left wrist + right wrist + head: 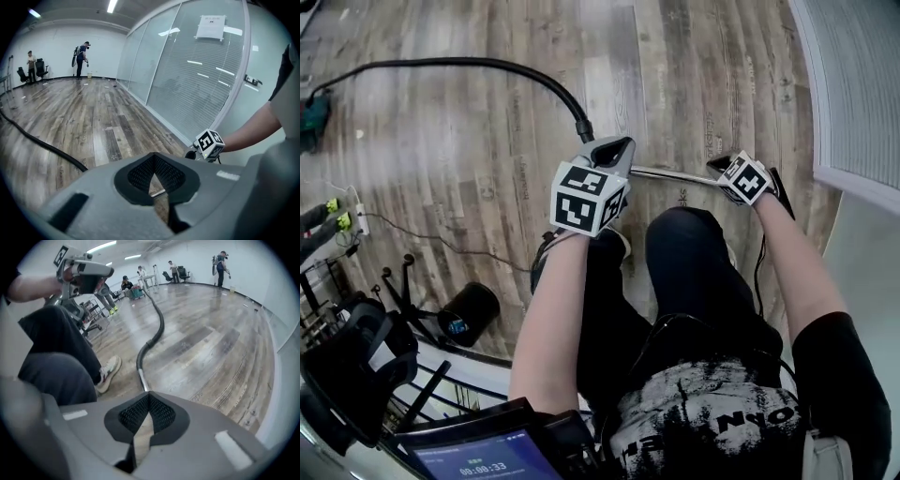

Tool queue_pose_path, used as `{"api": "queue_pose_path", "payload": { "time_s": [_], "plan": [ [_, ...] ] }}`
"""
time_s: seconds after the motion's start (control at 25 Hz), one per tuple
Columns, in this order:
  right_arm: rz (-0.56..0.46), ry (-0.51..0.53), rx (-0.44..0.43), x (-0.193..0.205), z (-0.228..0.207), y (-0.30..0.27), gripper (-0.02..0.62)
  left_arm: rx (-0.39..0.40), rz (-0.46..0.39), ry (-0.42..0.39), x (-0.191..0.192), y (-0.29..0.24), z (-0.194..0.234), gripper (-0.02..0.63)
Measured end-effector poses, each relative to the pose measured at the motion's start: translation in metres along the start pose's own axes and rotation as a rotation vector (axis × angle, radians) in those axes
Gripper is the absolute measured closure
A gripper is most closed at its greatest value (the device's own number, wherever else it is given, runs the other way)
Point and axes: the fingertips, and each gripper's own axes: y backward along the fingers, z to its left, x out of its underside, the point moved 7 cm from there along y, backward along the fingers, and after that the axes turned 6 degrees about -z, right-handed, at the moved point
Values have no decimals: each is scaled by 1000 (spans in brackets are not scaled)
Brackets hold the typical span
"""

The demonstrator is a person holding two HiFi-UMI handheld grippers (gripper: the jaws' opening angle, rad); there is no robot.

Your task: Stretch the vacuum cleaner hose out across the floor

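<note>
Head view: the black corrugated vacuum hose (441, 64) curved from upper left to centre, its slim metal tube (670, 174) clamped by left gripper (614, 152) and right gripper (722, 167); stretching was apparently only partly done.

The hose (469, 63) lies across the floor (469, 150), left of the metal tube (670, 174).
</note>
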Motion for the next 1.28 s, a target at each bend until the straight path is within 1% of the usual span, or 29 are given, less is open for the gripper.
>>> {"api": "queue_pose_path", "payload": {
  "time_s": [0.12,0.28,0.44,0.52,0.68,0.76,0.84,0.92,1.04,1.16,1.28],
  "plan": [
    [-106,0,-6,-59,30,64,589,5,-49,13,-45,52,-18,606],
    [-219,68,-28,-130,77,160,589,-35,-89,31,-105,123,-46,606],
    [-371,75,-31,-186,112,269,589,-48,-167,39,-173,192,-91,606],
    [-445,92,-31,-208,125,320,589,-77,-202,26,-203,224,-113,606],
    [-541,169,-34,-230,150,419,589,-158,-275,7,-255,279,-167,606],
    [-575,196,-46,-236,156,454,589,-196,-306,21,-269,294,-187,606],
    [-613,185,-75,-237,160,476,589,-218,-330,33,-275,302,-204,606],
    [-674,164,-96,-238,175,507,589,-223,-363,28,-284,320,-228,606],
    [-803,146,-117,-254,205,560,588,-226,-428,-24,-308,360,-259,606],
    [-921,159,-147,-286,227,589,588,-220,-499,-77,-331,393,-264,606],
    [-994,181,-161,-314,260,596,588,-202,-543,-115,-337,429,-263,606]
  ]
}}
